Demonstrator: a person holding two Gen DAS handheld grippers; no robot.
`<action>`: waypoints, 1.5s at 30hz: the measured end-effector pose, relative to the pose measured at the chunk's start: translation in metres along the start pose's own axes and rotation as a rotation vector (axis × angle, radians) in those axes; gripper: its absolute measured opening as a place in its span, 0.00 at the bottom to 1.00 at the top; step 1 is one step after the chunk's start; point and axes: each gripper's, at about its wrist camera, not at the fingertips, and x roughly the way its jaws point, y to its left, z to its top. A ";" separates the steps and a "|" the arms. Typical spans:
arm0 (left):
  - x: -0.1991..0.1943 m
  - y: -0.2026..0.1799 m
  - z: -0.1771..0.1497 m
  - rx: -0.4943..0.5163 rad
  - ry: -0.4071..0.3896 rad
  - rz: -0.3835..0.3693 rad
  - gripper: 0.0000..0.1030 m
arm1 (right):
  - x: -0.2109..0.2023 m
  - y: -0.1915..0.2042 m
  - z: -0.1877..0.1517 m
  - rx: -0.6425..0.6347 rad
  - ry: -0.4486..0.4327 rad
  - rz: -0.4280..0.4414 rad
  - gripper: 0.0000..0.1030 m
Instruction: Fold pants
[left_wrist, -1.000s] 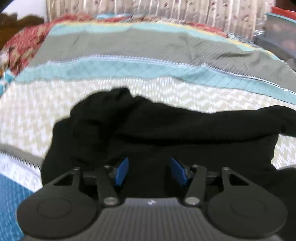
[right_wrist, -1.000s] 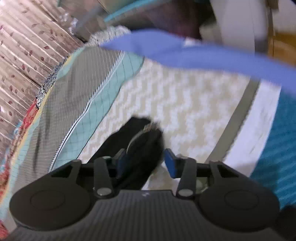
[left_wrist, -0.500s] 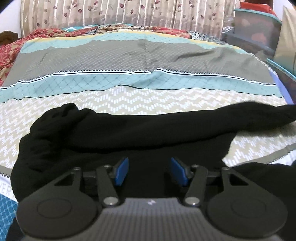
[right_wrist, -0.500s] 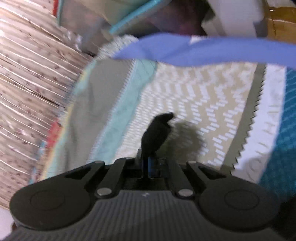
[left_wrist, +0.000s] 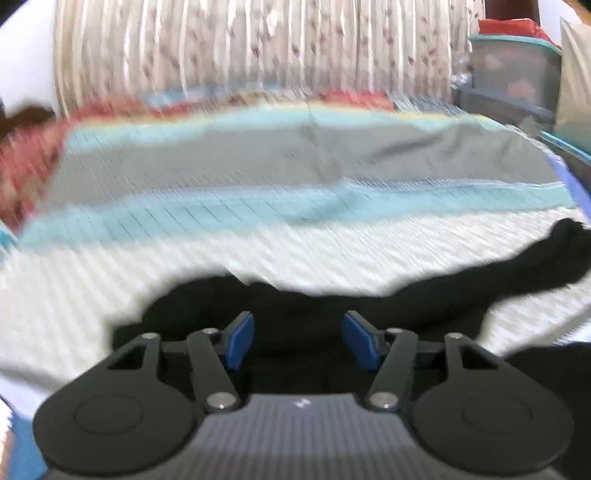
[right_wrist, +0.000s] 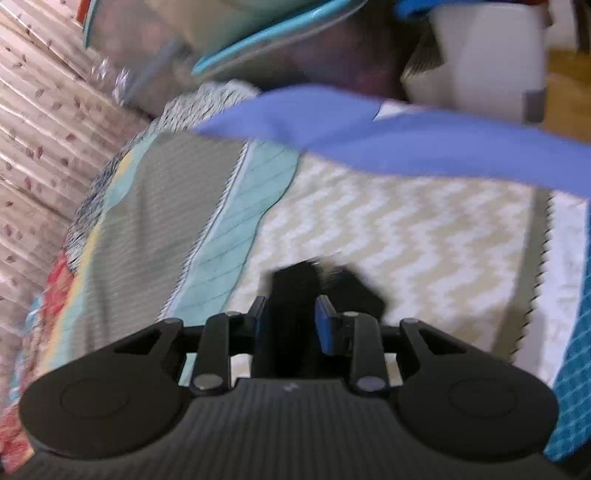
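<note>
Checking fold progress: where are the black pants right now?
Left wrist view: black pants lie on the bed's chevron-patterned sheet, one leg stretching to the right edge; right wrist view shows an end between the right gripper fingers.

One pair of black pants (left_wrist: 332, 306) lies on one bed (left_wrist: 258, 251), near its front edge, with a single leg end (left_wrist: 569, 251) stretched toward the right edge. Two grippers are in view, the left gripper (left_wrist: 298, 341) and the right gripper (right_wrist: 291, 321), each with two blue pads (left_wrist: 240, 343). Past the bed's far right corner stand two lidded storage bins (left_wrist: 513, 70), one stacked on the other, and one curtain (left_wrist: 258, 48) hangs along the far edge; one blue strip of cloth (right_wrist: 388, 136) crosses the right wrist view.
</note>
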 end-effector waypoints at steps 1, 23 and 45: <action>0.001 0.010 0.006 0.012 -0.011 0.034 0.60 | -0.002 -0.005 -0.004 -0.026 -0.002 -0.005 0.31; 0.106 0.083 0.030 -0.153 0.096 0.281 0.09 | 0.021 -0.015 -0.005 -0.193 -0.133 -0.211 0.11; 0.024 -0.061 0.013 0.107 0.096 -0.154 0.42 | -0.124 -0.085 -0.089 -0.275 -0.019 -0.079 0.40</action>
